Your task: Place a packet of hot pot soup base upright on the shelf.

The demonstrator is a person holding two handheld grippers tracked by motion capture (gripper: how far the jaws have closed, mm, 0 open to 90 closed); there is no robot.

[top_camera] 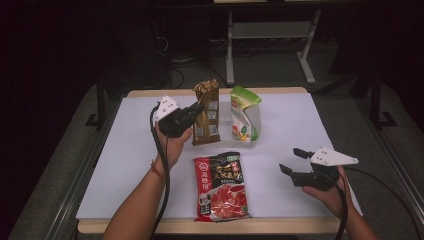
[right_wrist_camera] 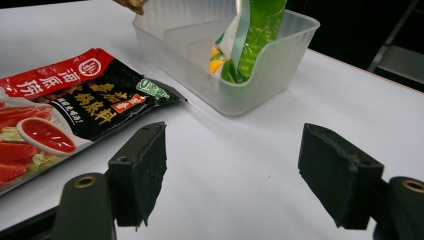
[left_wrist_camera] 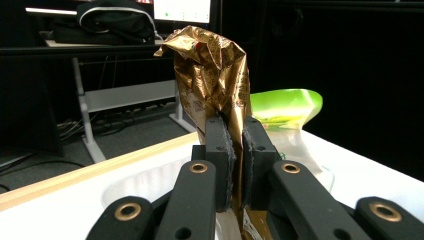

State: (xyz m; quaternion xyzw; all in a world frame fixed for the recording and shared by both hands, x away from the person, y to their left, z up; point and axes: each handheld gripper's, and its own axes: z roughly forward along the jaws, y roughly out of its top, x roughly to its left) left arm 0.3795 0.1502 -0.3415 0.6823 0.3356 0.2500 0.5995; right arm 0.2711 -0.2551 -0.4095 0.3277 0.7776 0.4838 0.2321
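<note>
Left claw (left_wrist_camera: 234,150) clamped on gold foil packet (top_camera: 206,112), held upright over clear plastic bin (right_wrist_camera: 280,75), beside green pouch (top_camera: 243,112). Packet looks light, crinkly, slippery, crushable; pinch flat upper edge, not belly. Right claw (top_camera: 292,161) open, empty, above worktop (top_camera: 300,125).

Left tongs (top_camera: 196,111) clamped tight, raised; right tongs (top_camera: 293,161) gaping, hovering low.

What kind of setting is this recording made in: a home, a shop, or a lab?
Most likely a lab or office workroom set up for recording. A white-covered table stands in a dark room, with adjustable desk frames and loose cables on the floor behind it, and a monitor on a desk beyond.
</note>
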